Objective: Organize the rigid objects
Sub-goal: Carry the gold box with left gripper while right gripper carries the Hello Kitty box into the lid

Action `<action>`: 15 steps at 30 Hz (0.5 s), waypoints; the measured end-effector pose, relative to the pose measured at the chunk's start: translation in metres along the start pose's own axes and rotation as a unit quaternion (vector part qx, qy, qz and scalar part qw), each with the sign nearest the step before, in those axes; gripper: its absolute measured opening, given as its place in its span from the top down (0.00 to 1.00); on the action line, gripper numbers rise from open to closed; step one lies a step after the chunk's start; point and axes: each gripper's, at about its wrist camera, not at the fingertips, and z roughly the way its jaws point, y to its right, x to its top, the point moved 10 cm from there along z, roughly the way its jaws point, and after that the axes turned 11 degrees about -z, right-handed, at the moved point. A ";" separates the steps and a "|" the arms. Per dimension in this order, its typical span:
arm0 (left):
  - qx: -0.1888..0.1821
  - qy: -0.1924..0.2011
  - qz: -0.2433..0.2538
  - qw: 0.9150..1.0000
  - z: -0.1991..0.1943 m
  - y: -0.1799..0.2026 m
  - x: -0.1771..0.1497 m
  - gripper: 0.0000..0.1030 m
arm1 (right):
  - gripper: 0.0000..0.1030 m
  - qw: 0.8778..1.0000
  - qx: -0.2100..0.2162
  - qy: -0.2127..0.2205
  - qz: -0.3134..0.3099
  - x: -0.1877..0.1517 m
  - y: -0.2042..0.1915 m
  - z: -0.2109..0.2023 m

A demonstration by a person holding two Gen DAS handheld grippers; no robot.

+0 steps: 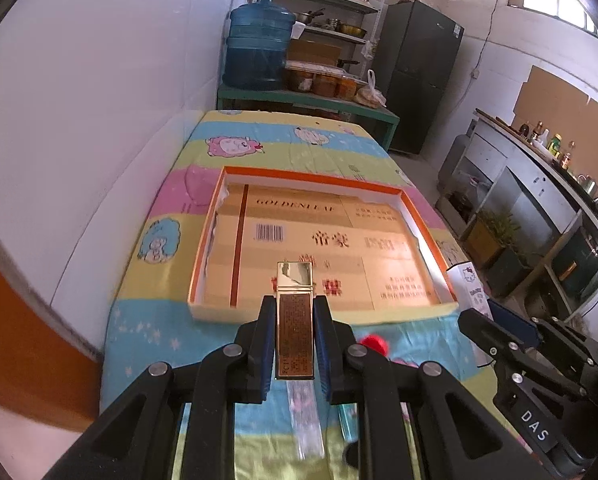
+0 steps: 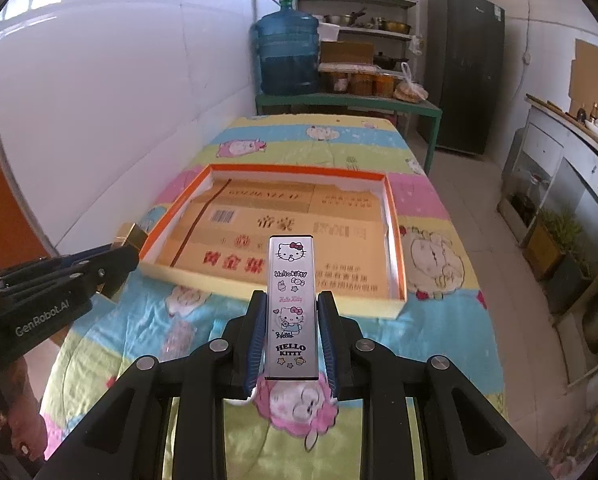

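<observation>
My left gripper (image 1: 295,305) is shut on a slim gold lighter-like block (image 1: 295,320), held lengthwise just before the near rim of a shallow orange-rimmed box (image 1: 311,176) lined with printed cardboard. My right gripper (image 2: 292,300) is shut on a silver Hello Kitty block (image 2: 292,304), also in front of the box (image 2: 299,172). Each gripper shows in the other's view: the right one (image 1: 481,310) at the right edge, the left one (image 2: 127,254) at the left with the gold block (image 2: 133,236). Both hover over a cartoon-print cloth (image 2: 439,320).
On the cloth under the left gripper lie a red object (image 1: 375,344), a clear flat strip (image 1: 305,420) and a teal item (image 1: 349,420). A white wall runs along the left. Behind the table stands a blue water jug (image 1: 259,48) on a green bench, with shelves and a dark fridge (image 2: 465,68).
</observation>
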 end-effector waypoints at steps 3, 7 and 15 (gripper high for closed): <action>0.002 -0.001 0.002 1.000 0.011 0.000 0.009 0.82 | 0.75 1.000 0.001 0.003 0.004 0.010 0.006 0.009; 0.006 -0.005 0.003 1.000 0.027 -0.001 0.022 0.82 | 0.74 1.000 0.003 0.006 0.011 0.023 0.013 0.022; 0.018 -0.018 -0.001 1.000 0.059 -0.009 0.040 0.82 | 0.74 1.000 0.009 0.004 0.013 0.042 0.023 0.053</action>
